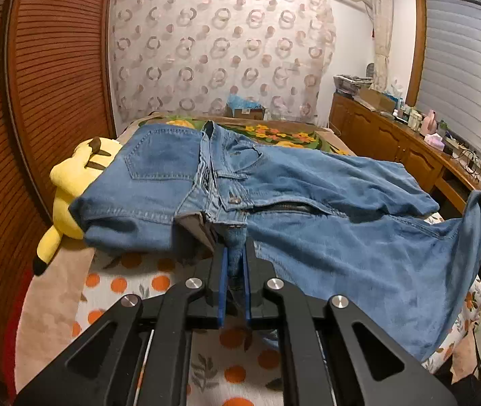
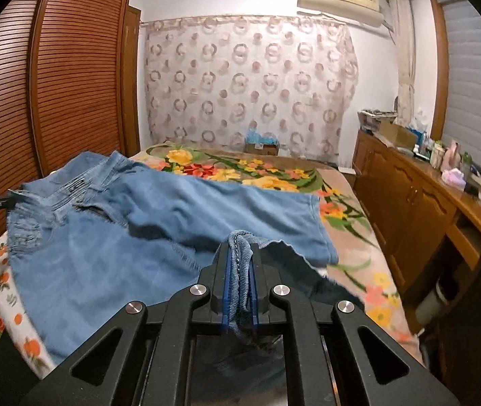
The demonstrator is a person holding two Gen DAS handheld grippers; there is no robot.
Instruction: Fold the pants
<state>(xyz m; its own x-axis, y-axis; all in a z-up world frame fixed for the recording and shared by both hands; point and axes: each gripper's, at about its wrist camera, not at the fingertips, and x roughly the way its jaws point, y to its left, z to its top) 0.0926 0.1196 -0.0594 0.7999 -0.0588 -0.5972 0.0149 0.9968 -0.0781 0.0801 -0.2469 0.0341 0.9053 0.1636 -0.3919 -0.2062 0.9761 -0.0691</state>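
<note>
Denim pants (image 1: pixel 308 186) clamped in both tools, left (image 1: pixel 235 253), right (image 2: pixel 240 253).

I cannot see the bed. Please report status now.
Left gripper shut on jeans waistband. Right gripper shut on leg hem. Yellow plush under jeans' left edge.

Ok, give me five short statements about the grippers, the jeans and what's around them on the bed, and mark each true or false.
1. The left gripper is shut on the waistband of the jeans. True.
2. The right gripper is open and holds nothing. False: it is shut on a hem of the jeans.
3. A yellow plush toy lies at the waist end of the jeans. True.
4. The jeans are zipped and buttoned. False: the fly gapes open.
5. The jeans lie on a bare wooden floor. False: they lie on a bed with a flowered blanket.
</note>
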